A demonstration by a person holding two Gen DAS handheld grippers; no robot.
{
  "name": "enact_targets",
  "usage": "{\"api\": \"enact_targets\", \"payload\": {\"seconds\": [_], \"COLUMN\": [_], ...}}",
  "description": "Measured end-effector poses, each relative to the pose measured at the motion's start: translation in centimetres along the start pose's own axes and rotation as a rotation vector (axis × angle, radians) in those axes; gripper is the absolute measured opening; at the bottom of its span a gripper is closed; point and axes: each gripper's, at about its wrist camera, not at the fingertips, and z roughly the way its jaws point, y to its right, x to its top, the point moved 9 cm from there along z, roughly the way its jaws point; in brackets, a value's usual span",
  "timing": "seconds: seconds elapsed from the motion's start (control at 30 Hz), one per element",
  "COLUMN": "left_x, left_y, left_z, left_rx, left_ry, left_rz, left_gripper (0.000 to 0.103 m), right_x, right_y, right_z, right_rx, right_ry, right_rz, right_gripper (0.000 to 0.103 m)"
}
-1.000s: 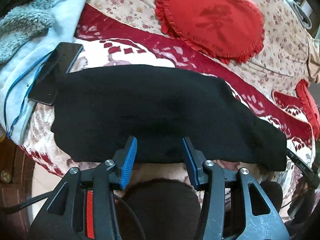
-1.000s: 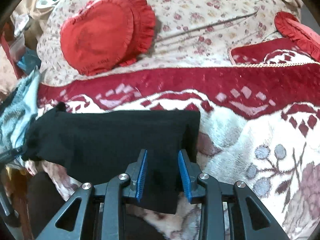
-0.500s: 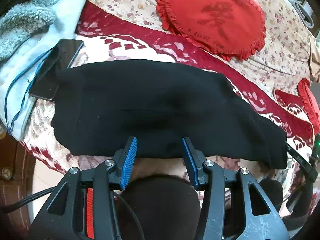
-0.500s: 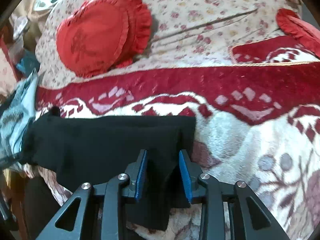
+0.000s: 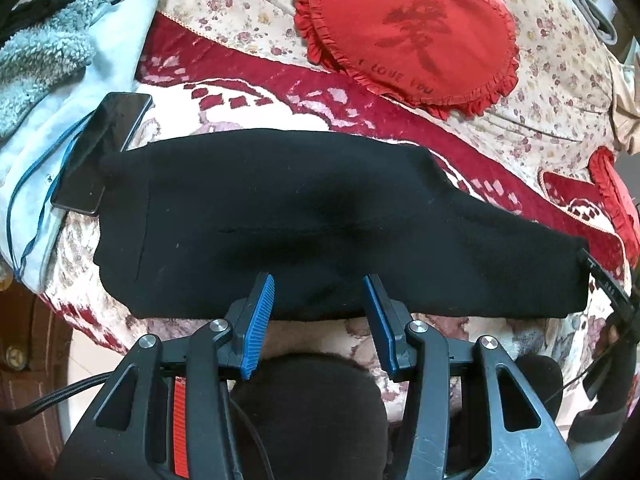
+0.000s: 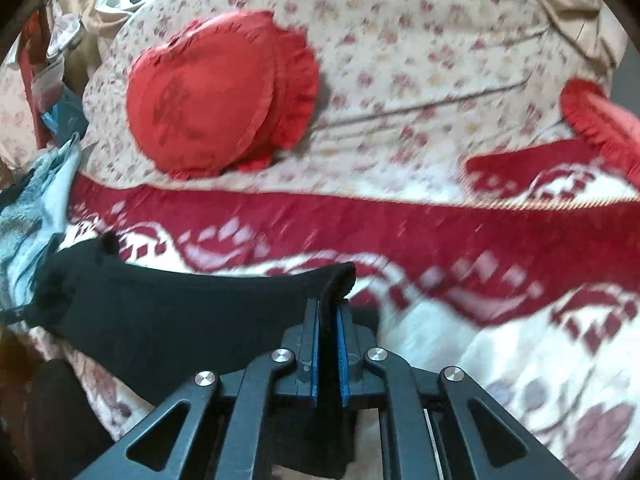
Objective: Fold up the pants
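Black pants (image 5: 304, 216) lie folded lengthwise across the near edge of a bed covered by a red and white blanket (image 5: 240, 104). In the left wrist view my left gripper (image 5: 318, 292) hovers open over the pants' near edge, and its blue pads touch nothing. In the right wrist view the jaws of my right gripper (image 6: 329, 308) are closing and pinch the right end of the pants (image 6: 168, 312); that end is lifted off the blanket, with the cuff edge standing up just past the fingertips. This view is blurred by motion.
A black phone (image 5: 102, 152) lies at the pants' left end on a pale blue fleece garment (image 5: 60, 80). A red frilled heart cushion (image 5: 408, 28) rests on the floral sheet behind, and a second red cushion (image 5: 612, 200) at the right. The bed edge runs under the grippers.
My right gripper closed on the pants' right end and raised it off the blanket. The pants shifted slightly in the left view; the left gripper stayed open in place.
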Motion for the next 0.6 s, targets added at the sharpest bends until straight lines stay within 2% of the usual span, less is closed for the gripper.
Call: {"api": "enact_targets", "payload": {"seconds": [0.1, 0.2, 0.33, 0.47, 0.6], "left_x": [-0.2, -0.3, 0.0, 0.5, 0.6], "left_y": [0.1, 0.6, 1.2, 2.4, 4.4], "left_z": [0.5, 0.6, 0.7, 1.2, 2.3], "left_rx": [-0.001, -0.002, 0.005, 0.012, 0.022], "left_ry": [-0.012, -0.016, -0.013, -0.005, -0.003], "left_rz": [-0.002, 0.013, 0.03, 0.045, 0.092], "left_gripper": [0.045, 0.045, 0.045, 0.047, 0.047], "right_x": [-0.2, -1.8, -1.9, -2.0, -2.3], "right_y": [0.3, 0.1, 0.5, 0.9, -1.0], "right_z": [1.9, 4.7, 3.2, 0.7, -1.1], "right_rx": [-0.038, -0.037, -0.026, -0.056, 0.023], "right_ry": [-0.041, -0.122, -0.106, -0.081, -0.054], "right_rz": [-0.023, -0.013, 0.028, 0.03, 0.032], "right_gripper": [0.007, 0.007, 0.01, 0.015, 0.016]}}
